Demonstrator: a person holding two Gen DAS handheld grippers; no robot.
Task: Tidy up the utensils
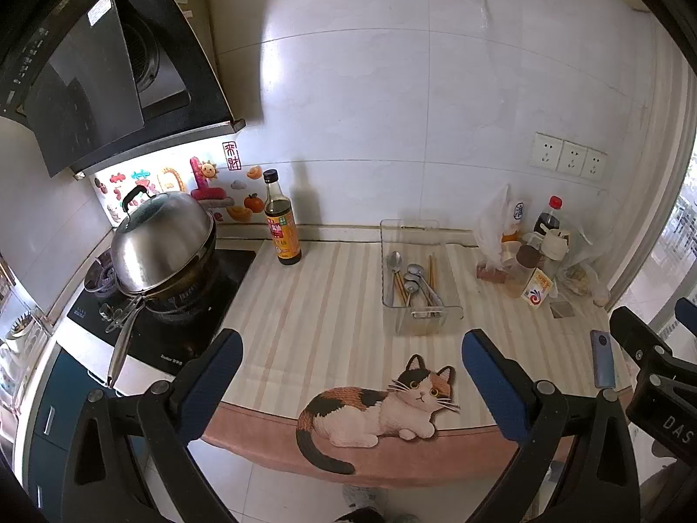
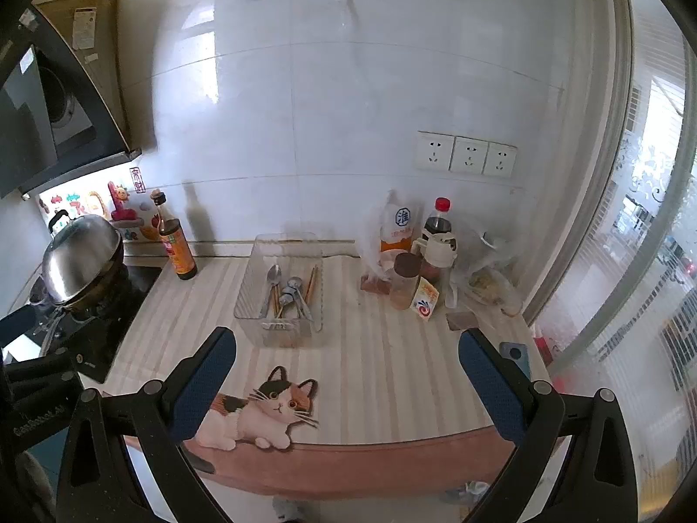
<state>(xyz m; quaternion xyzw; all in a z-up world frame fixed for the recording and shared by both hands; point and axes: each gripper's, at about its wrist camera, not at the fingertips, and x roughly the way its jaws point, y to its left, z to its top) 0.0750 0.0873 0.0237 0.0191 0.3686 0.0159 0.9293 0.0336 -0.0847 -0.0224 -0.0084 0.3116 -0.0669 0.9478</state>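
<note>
A clear plastic tray (image 1: 453, 307) stands on the striped counter mat, also in the right wrist view (image 2: 244, 300). In it lie metal spoons (image 1: 394, 261) (image 2: 273, 275) and wooden chopsticks (image 1: 432, 271) (image 2: 311, 282). My left gripper (image 1: 352, 351) is open and empty, held back above the counter's front edge, short of the tray. My right gripper (image 2: 348, 351) is open and empty too, at the front edge, with the tray ahead and to its left. The right gripper's body shows at the far right of the left wrist view (image 1: 653, 361).
A soy sauce bottle (image 1: 281, 222) (image 2: 174, 242) stands left of the tray. A lidded wok (image 1: 163, 244) sits on the stove at left. Bottles, jars and plastic bags (image 2: 431, 257) crowd the back right. A phone (image 1: 603, 359) lies at the right edge. A cat-shaped mat (image 1: 383, 409) hangs over the front edge.
</note>
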